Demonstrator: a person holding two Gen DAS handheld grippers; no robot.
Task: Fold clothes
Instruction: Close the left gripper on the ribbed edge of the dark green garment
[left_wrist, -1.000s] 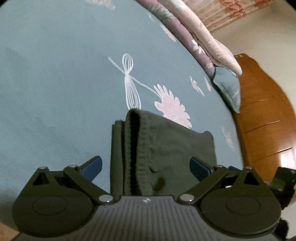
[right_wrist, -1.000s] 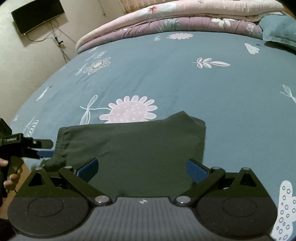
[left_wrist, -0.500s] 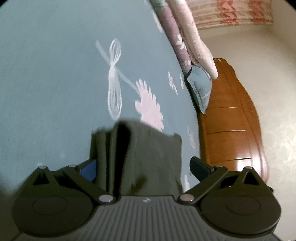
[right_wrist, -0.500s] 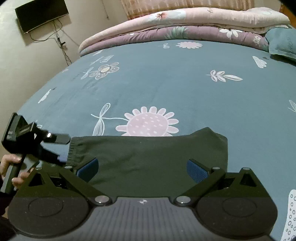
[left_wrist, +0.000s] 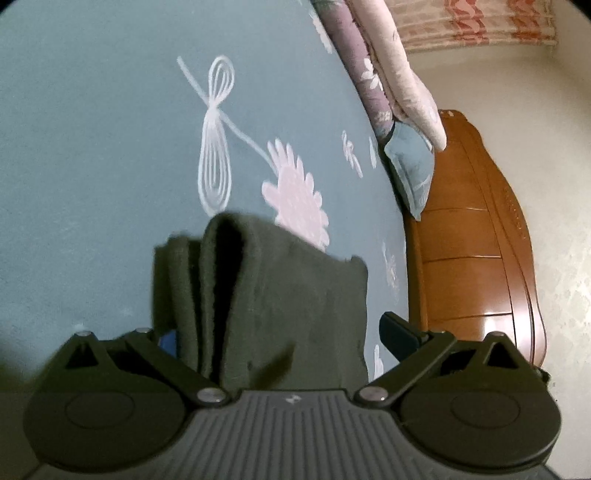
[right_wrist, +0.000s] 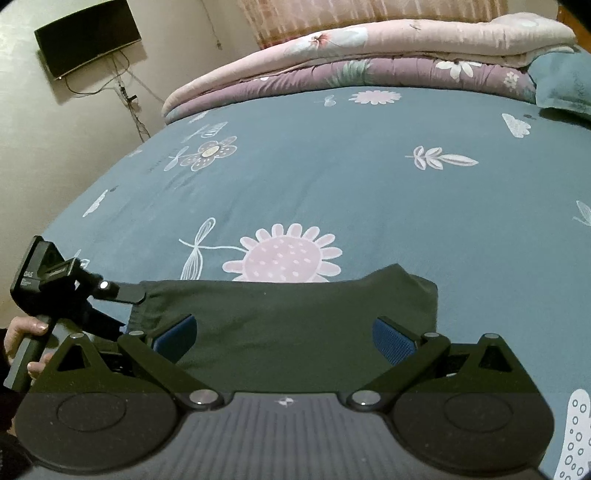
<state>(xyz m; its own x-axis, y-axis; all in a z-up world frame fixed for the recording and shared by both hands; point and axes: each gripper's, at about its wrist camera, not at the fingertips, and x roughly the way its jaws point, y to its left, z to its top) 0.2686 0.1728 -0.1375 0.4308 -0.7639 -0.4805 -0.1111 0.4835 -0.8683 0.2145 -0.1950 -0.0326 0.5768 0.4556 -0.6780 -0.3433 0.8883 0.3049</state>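
A dark green folded garment (right_wrist: 295, 325) lies on the blue flowered bedsheet (right_wrist: 369, 184), near the bed's front edge. My right gripper (right_wrist: 282, 338) hovers over its near edge, open, with the cloth spanning the gap between the blue pads. In the left wrist view the garment's (left_wrist: 280, 302) thick hemmed end faces me, layers showing. My left gripper (left_wrist: 282, 332) is open around that end; cloth hides most of its left pad. The right wrist view shows the left gripper (right_wrist: 129, 310) at the garment's left end, held by a hand (right_wrist: 26, 328).
Folded pink and purple quilts (right_wrist: 369, 55) and a blue pillow (right_wrist: 565, 85) are stacked along the bed's far side. A wooden headboard (left_wrist: 472, 240) stands beyond the pillow. A wall-mounted screen (right_wrist: 88, 37) hangs at the left. The sheet beyond the garment is bare.
The left gripper rose and tilted at the garment's end, and the cloth slid deeper between its fingers. The garment now looks drawn out flatter and wider. Both grippers stayed open.
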